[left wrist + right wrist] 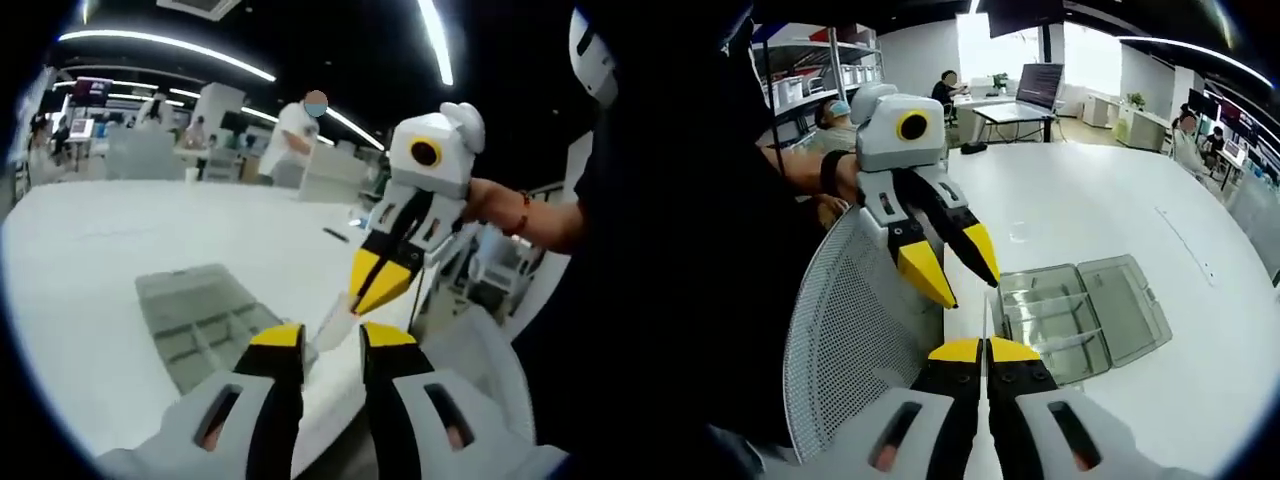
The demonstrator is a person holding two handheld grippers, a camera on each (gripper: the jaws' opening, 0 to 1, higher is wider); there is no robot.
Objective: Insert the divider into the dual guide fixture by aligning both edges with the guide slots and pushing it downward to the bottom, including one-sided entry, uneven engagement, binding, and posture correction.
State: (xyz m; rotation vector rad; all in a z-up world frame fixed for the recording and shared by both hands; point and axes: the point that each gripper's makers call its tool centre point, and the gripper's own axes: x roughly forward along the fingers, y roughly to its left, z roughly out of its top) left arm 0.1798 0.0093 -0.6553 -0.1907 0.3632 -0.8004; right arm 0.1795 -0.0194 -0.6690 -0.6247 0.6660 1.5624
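Note:
The divider [335,318] is a thin translucent plate, held in the air over the table's near edge. My right gripper [377,293] comes in from the right and is shut on its upper end. In the right gripper view the divider [986,310] shows edge-on as a thin line rising from my right gripper [986,350]. My left gripper [330,338] is open, its jaws on either side of the plate's lower end without clamping it. The same left gripper [955,268] points at the plate's tip from the left. The clear plastic guide fixture [200,320] [1080,310] lies on the white table beyond the plate.
The white table [120,250] [1110,200] stretches far beyond the fixture. A grey mesh chair back [850,350] stands close at the left of the right gripper view. A person's hand [490,205] holds the right gripper. People and desks with monitors [1040,85] are in the background.

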